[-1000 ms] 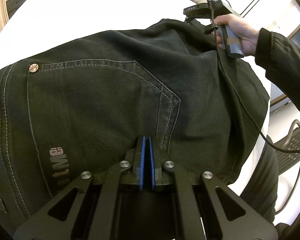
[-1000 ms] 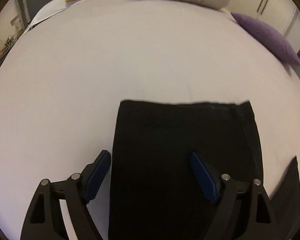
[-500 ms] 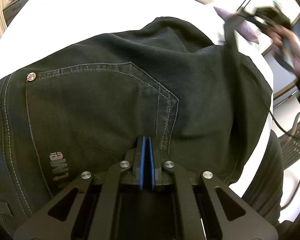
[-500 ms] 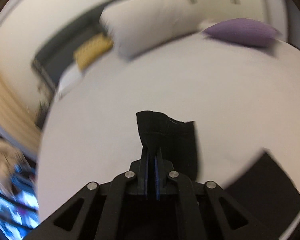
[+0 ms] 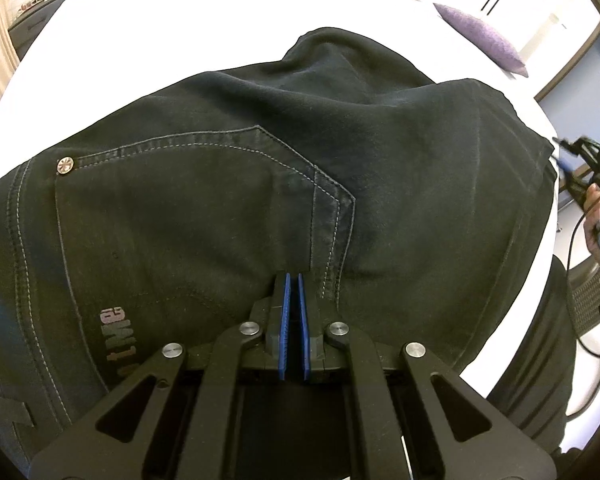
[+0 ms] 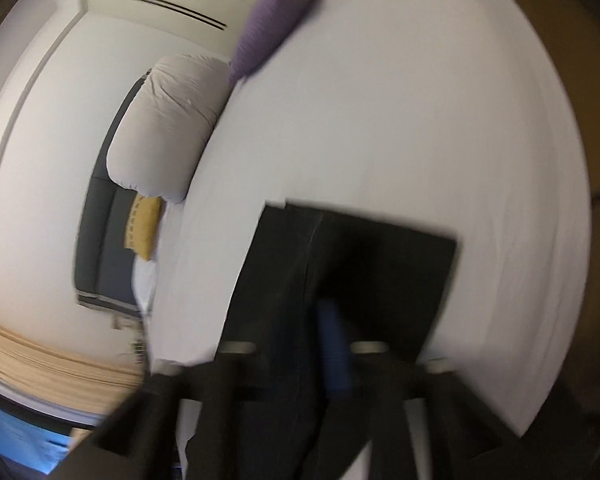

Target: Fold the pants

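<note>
The black denim pants (image 5: 228, 184) lie spread on the white bed sheet (image 5: 172, 20), back pocket up. The left gripper (image 5: 291, 280) has its blue pads pressed together at the pocket's lower edge; fabric between them cannot be made out. The right gripper (image 6: 320, 320) is blurred, clamped on a pant leg end lifted above the sheet, with a purple cushion (image 6: 276, 28) at the sheet's far edge.
</note>
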The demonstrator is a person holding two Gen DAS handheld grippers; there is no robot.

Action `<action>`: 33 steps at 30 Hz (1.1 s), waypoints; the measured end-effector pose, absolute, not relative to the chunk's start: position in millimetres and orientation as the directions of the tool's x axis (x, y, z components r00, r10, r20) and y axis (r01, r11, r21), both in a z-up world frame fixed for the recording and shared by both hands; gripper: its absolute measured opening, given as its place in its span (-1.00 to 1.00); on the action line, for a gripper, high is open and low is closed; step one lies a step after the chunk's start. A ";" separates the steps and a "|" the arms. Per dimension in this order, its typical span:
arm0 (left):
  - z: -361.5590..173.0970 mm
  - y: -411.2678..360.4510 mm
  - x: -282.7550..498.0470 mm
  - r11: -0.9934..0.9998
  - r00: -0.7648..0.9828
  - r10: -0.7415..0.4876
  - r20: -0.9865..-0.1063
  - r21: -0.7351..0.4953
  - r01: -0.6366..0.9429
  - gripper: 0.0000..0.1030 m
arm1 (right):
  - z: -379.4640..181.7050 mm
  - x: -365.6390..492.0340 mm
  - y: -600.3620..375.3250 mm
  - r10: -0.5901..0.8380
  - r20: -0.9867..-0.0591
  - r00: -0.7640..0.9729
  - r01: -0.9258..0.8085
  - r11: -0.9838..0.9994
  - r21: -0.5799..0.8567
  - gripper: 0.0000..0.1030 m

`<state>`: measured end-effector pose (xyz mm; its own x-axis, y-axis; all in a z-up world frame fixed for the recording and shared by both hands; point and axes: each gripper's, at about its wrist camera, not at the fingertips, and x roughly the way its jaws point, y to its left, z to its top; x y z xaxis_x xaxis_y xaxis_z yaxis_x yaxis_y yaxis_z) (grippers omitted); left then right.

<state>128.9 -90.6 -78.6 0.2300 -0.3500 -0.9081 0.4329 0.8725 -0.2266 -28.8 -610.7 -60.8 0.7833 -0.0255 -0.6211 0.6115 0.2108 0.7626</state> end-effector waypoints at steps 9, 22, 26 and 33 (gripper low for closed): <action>-79.2 -93.6 127.8 0.878 0.238 -0.335 -0.912 -0.211 0.430 -0.92 | -69.8 3.1 -570.9 0.054 -0.581 0.812 0.558 0.221 0.800 0.00; -80.3 -97.3 131.7 0.872 0.221 -0.324 -0.920 -0.200 0.447 -0.92 | -84.8 -72.8 -567.9 -0.080 -0.581 0.810 0.585 0.055 0.809 -0.93; -81.0 -99.5 131.8 0.871 0.223 -0.317 -0.922 -0.190 0.452 -0.92 | -92.0 -76.1 -572.2 -0.058 -0.563 0.825 0.565 0.034 0.824 -0.95; -81.0 -98.0 129.4 0.874 0.226 -0.315 -0.922 -0.189 0.448 -0.92 | -85.4 -87.7 -595.3 -0.122 -0.537 0.835 0.540 -0.008 0.842 -0.84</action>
